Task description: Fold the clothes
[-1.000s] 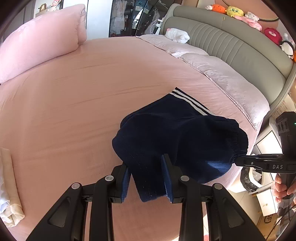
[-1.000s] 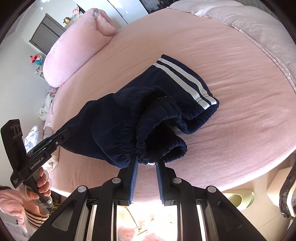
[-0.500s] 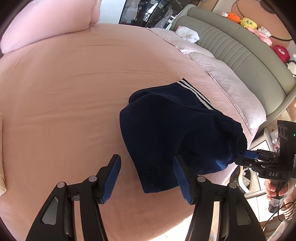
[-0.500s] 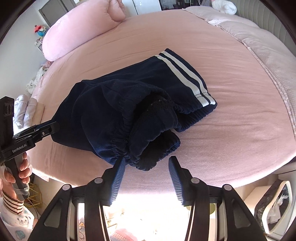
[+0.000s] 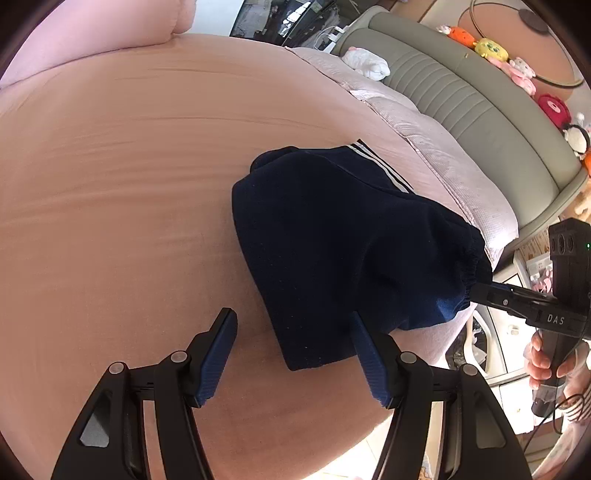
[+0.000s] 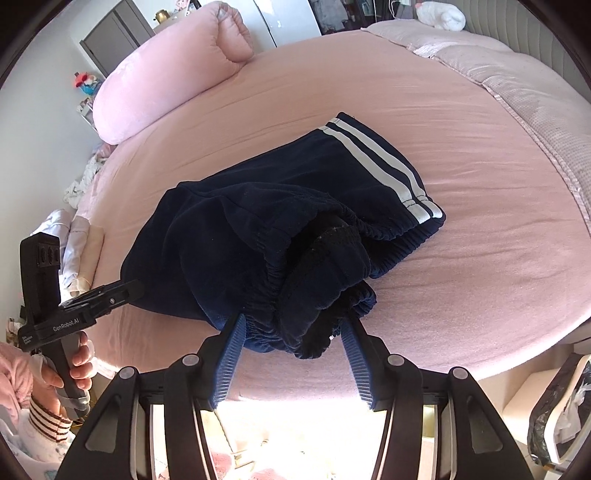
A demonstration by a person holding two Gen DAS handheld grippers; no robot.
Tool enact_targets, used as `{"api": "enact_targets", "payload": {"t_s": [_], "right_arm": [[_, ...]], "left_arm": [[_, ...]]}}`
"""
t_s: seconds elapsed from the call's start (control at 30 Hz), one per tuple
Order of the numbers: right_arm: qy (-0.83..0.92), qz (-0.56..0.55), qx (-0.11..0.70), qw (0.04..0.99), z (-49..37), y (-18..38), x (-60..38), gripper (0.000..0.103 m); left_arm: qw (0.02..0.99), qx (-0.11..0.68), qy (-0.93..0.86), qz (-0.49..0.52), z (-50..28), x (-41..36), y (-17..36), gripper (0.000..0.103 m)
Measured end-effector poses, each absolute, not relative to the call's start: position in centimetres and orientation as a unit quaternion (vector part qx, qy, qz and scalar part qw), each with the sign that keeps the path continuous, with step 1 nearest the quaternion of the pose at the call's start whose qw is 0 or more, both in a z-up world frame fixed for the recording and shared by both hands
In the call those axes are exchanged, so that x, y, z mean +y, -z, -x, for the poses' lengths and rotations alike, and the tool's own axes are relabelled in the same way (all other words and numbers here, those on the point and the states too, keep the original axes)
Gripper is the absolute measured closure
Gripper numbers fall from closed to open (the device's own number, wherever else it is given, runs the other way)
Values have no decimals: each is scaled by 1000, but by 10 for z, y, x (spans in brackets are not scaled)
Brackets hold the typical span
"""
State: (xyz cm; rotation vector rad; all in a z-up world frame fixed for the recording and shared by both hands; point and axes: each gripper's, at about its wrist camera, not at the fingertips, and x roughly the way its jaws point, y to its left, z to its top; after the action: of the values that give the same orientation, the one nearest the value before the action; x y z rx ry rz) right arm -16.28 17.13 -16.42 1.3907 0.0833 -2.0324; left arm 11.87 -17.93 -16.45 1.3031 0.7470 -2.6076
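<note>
**Both grippers spread wide at the near edge of a folded navy garment**

Left wrist view. A pink bed sheet [image 5: 122, 177] is seen filling the left and centre of the frame, with a pink pillow [image 5: 92, 29] at the upper left edge. The left gripper [image 5: 295, 354] is held low over the sheet, its jaws wide apart and nothing clamped between them. The blue-padded fingers [image 5: 218, 354] are seen at either side of the garment's near corner; contact cannot be told. The navy sweatpants [image 5: 332, 251] are laid folded on the sheet near the bed's edge, white side stripes showing at the far end. Further right, a quilted pale blanket [image 5: 443, 155] and a grey-green padded headboard [image 5: 480, 110] are noted (soft toys are lined along its top). At the far right the right gripper [image 5: 484, 290] is seen side-on at the gathered waistband; a hand [image 5: 543, 354] is wrapped round its handle.

Right wrist view. At the far left the left gripper [image 6: 125, 290] is seen, its tip at the sweatpants' [image 6: 258, 229] left corner, held by a hand [image 6: 74, 369] with a striped cuff. Loose pale laundry [image 6: 77, 243] is piled beyond the bed edge. In the centre the elastic waistband [image 6: 295, 295] is bunched and hangs slightly over the mattress edge. The right gripper [image 6: 291, 354] is set with jaws open, straddling that waistband without clamping it. The white stripes [image 6: 380, 166] run toward the right end.
</note>
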Motion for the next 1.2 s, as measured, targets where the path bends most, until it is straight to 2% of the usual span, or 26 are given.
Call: {"api": "enact_targets", "payload": {"t_s": [0.23, 0.47, 0.6, 0.7, 0.73, 0.93, 1.2], "right_arm": [[778, -532, 51, 330, 161, 172, 164, 50], [776, -533, 78, 329, 155, 180, 160, 52], [776, -529, 101, 328, 151, 183, 153, 61], [776, -521, 133, 329, 148, 183, 147, 68], [775, -520, 138, 331, 148, 182, 147, 70], [770, -529, 123, 334, 151, 180, 146, 76], [762, -532, 81, 360, 156, 154, 148, 76]], "left_arm": [[65, 179, 880, -435, -112, -147, 170, 42], [65, 34, 894, -441, -104, -111, 177, 42], [60, 95, 901, -420, -104, -123, 175, 42], [55, 134, 901, -409, -103, -134, 173, 53], [57, 136, 900, -409, -101, -136, 173, 61], [69, 146, 902, -401, -97, -144, 163, 88], [68, 132, 924, -352, -99, -150, 113, 90]]}}
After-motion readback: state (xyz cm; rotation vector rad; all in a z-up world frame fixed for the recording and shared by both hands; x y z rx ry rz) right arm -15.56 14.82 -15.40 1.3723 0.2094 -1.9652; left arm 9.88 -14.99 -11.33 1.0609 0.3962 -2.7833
